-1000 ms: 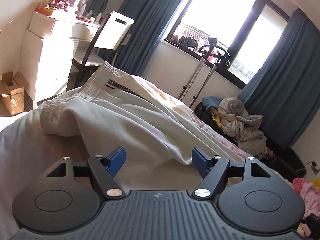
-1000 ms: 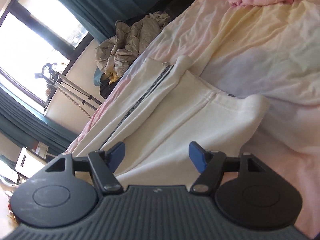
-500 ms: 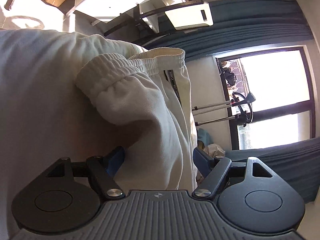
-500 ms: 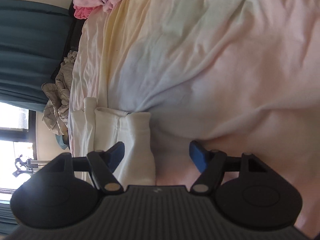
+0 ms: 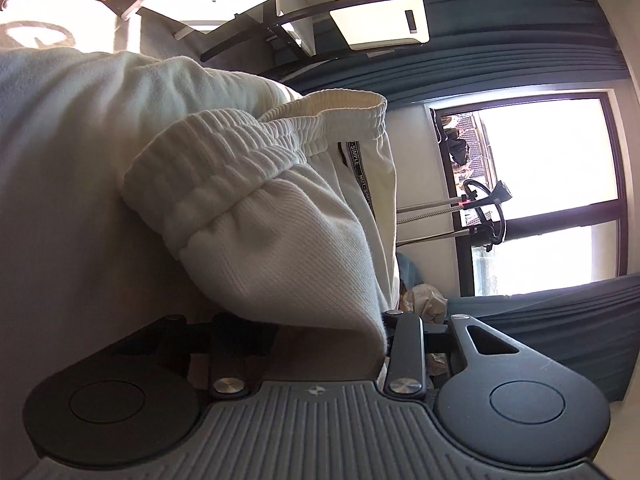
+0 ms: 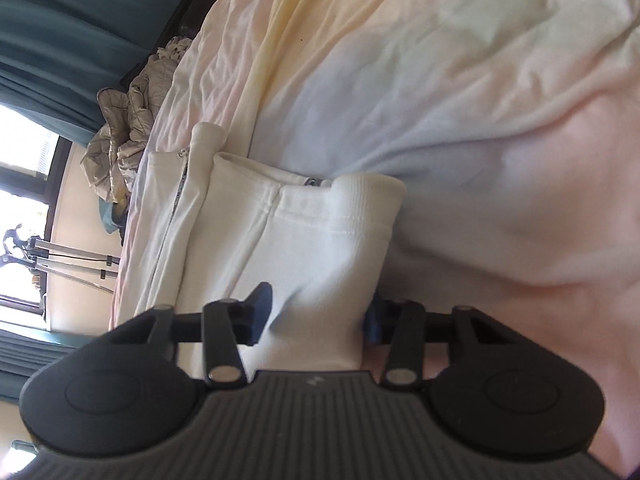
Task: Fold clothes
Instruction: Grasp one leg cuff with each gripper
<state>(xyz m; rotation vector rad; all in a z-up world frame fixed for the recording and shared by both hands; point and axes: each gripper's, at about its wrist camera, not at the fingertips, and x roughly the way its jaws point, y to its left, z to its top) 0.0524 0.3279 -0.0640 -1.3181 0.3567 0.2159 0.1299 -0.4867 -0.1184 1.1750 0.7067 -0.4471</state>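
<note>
Rumpled pastel bedsheet [image 6: 460,92], banded in pink, yellow and pale blue, covers the bed, with teal curtains [image 5: 500,60] and a bright window [image 5: 552,184] behind. White sweatpants [image 6: 288,240] of ribbed knit lie along the bed's edge, partly folded lengthwise. The left wrist view shows their gathered elastic waistband [image 5: 224,168] bunched in thick rolls and a black side tape with white lettering [image 5: 362,176]. The left gripper [image 5: 316,332] straddles a hanging fold of the fabric; its fingers are hidden under the cloth, so I cannot tell whether they pinch it. The right gripper [image 6: 316,312] has its blue pads [image 6: 262,300] spread on either side of the hemmed leg end, cloth filling the gap. A crumpled grey garment heap [image 6: 128,120] lies beyond the bed.
</note>
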